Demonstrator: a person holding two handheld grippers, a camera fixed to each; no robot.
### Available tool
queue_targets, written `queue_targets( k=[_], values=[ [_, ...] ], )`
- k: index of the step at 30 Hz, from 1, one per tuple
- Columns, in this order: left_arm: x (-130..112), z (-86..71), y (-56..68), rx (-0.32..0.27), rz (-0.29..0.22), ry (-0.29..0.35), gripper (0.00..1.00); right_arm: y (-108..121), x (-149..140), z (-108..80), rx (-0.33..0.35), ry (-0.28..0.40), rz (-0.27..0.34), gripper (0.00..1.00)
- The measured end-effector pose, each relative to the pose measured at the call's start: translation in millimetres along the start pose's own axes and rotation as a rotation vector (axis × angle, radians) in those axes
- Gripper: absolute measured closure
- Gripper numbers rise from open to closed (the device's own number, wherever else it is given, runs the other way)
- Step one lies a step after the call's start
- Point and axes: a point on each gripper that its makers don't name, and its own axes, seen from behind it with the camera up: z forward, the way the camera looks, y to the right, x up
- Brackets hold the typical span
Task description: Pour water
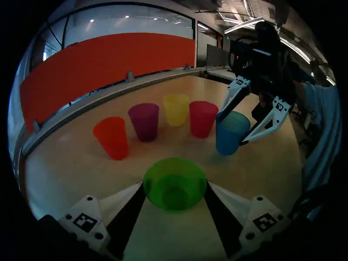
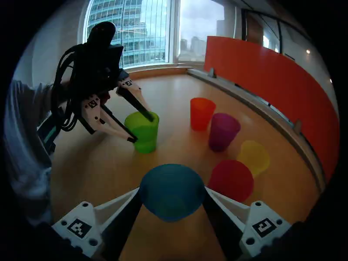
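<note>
1. Pinching the green cup (image 1: 175, 185) between both fingers, the left gripper (image 1: 174, 193) is holding it upright low over the wooden table (image 1: 269, 174).
2. The right gripper (image 2: 172, 198) is squeezing the blue cup (image 2: 172, 191) from both sides, also upright, just beside the red cup (image 1: 202, 118).
3. The orange cup (image 1: 112, 137), purple cup (image 1: 144, 121), yellow cup (image 1: 176, 108) and red cup are standing in a curved row, nearer the table edge where an orange panel (image 1: 108, 65) is running.
4. Water in either held cup is proving impossible to tell.
</note>
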Motion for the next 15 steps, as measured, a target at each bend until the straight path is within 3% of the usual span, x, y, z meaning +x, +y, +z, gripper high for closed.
queue_targets(
  k=[15],
  values=[
    [-6.5,0.5,-3.9,0.021,0.019,-0.016,0.04,-1.4,-6.7,8.0,-0.002,-0.010,0.002,0.07]
  ],
)
